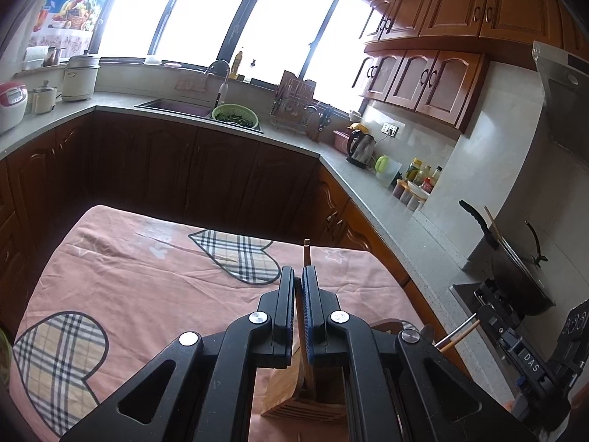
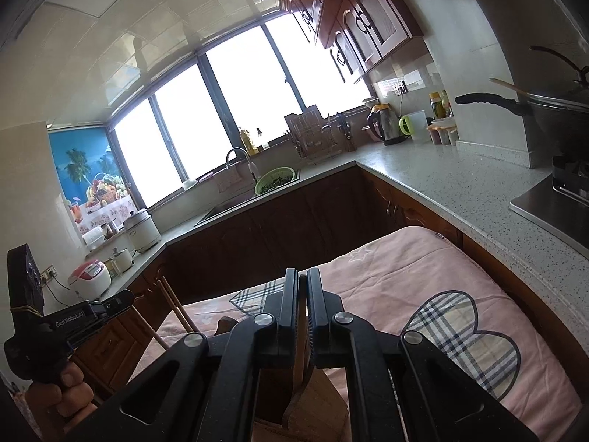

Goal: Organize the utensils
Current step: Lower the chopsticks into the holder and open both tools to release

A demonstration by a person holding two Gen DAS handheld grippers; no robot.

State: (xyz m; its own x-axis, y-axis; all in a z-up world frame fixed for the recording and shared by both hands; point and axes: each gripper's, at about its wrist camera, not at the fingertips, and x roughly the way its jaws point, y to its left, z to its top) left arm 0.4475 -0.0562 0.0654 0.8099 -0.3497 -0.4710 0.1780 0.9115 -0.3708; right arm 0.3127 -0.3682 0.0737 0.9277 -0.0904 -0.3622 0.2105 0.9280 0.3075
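Left gripper [image 1: 299, 287] fingers clenched on a wooden chopstick [image 1: 306, 254] — directly above the wooden holder [image 1: 294, 394], right gripper [image 2: 302, 294] fingers clamped on another wooden utensil [image 2: 302, 326] — above that holder [image 2: 313, 405], holder on pink-clothed desk [image 1: 147, 294].

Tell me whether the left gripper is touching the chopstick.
Touching. In the left wrist view the left gripper has both fingers closed against the chopstick, which runs up between the pads.

Daylight floods in through the window [image 1: 235, 11], blown out to pure white in both views. Cabinets [image 1: 165, 169] below the window sit dim and backlit. The ceiling [image 2: 110, 37] above the window shows soft reflections. Strong fisheye bending, with dark vignette at the corners. The counter [image 2: 460, 191] right of the window is evenly lit and sharp.
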